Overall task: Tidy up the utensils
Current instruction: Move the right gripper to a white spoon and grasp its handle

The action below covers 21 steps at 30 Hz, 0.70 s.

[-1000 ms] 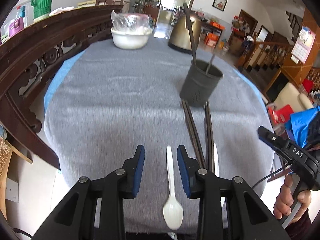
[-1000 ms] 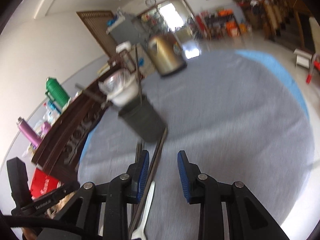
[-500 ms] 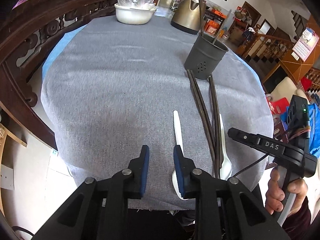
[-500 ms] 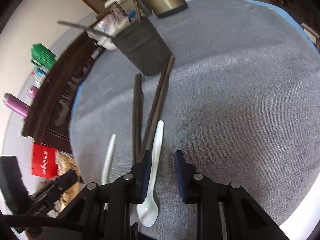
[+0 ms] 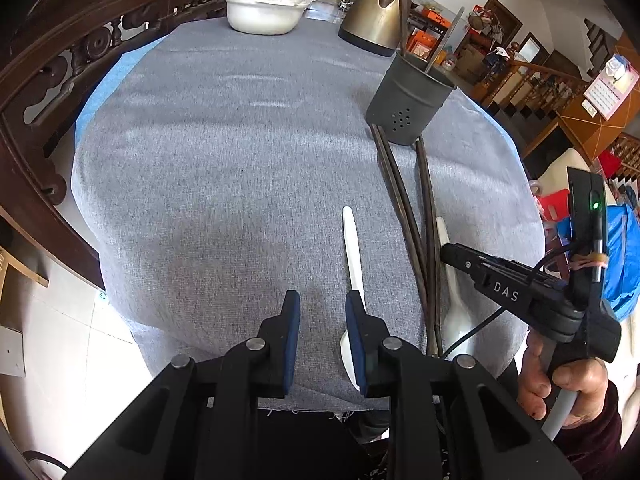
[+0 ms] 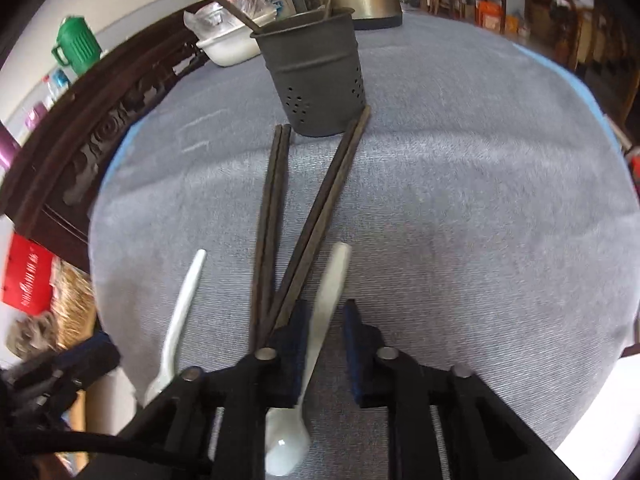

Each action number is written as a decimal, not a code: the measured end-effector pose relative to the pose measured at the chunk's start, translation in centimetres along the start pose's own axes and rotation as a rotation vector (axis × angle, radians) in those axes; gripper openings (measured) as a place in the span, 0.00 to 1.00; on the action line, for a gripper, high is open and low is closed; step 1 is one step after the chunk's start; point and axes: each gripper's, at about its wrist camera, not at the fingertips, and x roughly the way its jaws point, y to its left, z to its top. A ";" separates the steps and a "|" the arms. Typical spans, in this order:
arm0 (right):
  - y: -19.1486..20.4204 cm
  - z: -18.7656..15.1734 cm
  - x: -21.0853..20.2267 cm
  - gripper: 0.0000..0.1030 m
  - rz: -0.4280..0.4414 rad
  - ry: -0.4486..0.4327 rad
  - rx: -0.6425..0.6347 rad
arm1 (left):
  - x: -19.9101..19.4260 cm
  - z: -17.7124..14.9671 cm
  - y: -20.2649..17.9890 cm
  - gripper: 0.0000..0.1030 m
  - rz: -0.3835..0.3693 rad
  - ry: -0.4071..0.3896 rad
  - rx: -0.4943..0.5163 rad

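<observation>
- The left gripper is showing black plastic arms, silver screws and blue-padded fingers.
- The right gripper is wearing white "DAS" lettering, a green light, black cables.
- A dark maroon sleeve is covering the wrist.

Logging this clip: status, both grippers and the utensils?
Right gripper closing around right white spoon, not yet clamped. Left gripper open beside left spoon. Chopsticks alongside, holder ahead.
</observation>
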 end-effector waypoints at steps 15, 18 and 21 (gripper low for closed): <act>-6.1 1.3 -0.9 0.09 -0.032 0.048 0.100 | 0.8 3.2 -0.7 0.23 0.013 0.063 0.046; -5.9 1.5 -0.9 0.09 -0.043 0.063 0.097 | 1.1 4.3 -1.4 0.24 0.028 0.086 0.060; -6.2 1.8 -0.7 0.09 -0.028 0.082 0.114 | 1.8 5.3 -2.3 0.24 0.021 0.121 0.079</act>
